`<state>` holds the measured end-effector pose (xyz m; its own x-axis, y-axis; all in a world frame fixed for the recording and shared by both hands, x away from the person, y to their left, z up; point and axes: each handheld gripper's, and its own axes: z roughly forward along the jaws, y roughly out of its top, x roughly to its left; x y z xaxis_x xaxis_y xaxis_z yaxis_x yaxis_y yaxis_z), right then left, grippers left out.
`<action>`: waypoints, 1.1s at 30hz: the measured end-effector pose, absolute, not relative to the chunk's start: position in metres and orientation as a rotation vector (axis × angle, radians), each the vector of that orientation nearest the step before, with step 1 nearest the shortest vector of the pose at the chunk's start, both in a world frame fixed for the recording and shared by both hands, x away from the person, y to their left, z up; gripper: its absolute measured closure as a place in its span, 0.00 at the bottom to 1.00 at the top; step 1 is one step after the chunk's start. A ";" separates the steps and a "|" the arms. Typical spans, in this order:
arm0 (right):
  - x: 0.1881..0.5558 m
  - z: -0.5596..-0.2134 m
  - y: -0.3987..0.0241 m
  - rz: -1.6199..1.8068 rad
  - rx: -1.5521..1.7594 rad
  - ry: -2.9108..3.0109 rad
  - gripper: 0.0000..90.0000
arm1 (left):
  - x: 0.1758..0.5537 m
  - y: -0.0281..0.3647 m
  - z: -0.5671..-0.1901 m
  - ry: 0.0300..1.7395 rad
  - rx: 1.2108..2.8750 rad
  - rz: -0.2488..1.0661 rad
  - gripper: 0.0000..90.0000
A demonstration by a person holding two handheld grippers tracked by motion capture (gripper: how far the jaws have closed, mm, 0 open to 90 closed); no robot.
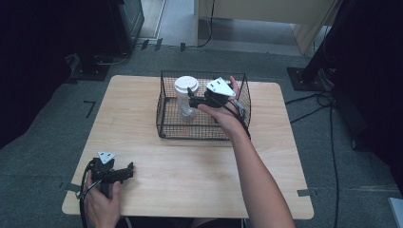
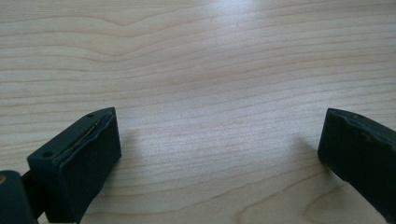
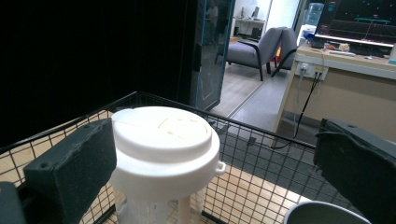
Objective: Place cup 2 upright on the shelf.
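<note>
A clear cup with a white lid (image 1: 186, 85) stands upright inside a black wire basket (image 1: 164, 111) at the back middle of the wooden table (image 1: 190, 171). My right gripper (image 1: 194, 98) reaches into the basket from the right, level with the lid. In the right gripper view the lidded cup (image 3: 163, 140) sits between the jaws of the right gripper (image 3: 215, 144), close against the left jaw, with the right jaw well apart from it. My left gripper (image 1: 128, 171) rests open near the table's front left corner. The left gripper (image 2: 219, 135) has only bare wood between its jaws.
The basket's wire walls (image 3: 261, 140) rise around the cup. A grey round rim (image 3: 322, 212) shows at the bottom right of the right gripper view. Black stands (image 1: 304, 76) and cables (image 1: 328, 102) lie on the floor beyond the table.
</note>
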<state>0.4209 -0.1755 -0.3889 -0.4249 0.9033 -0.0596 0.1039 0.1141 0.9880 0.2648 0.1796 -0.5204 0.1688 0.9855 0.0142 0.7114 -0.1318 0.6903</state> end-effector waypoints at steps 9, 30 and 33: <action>0.405 -0.390 -0.190 1.371 1.013 1.663 0.00 | 0.265 0.179 -0.520 1.600 1.904 0.657 0.00; 0.356 -0.402 -0.218 1.378 1.068 1.628 0.00 | 0.265 0.179 -0.521 1.600 1.903 0.657 0.00; 0.346 -0.404 -0.222 1.370 1.050 1.639 0.00 | 0.265 0.179 -0.520 1.599 1.904 0.658 0.00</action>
<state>0.3461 -0.2220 -0.4042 -0.3889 0.9205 -0.0374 0.1265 0.0936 0.9875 0.2648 0.1795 -0.5205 0.1674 0.9858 0.0135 0.7103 -0.1301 0.6918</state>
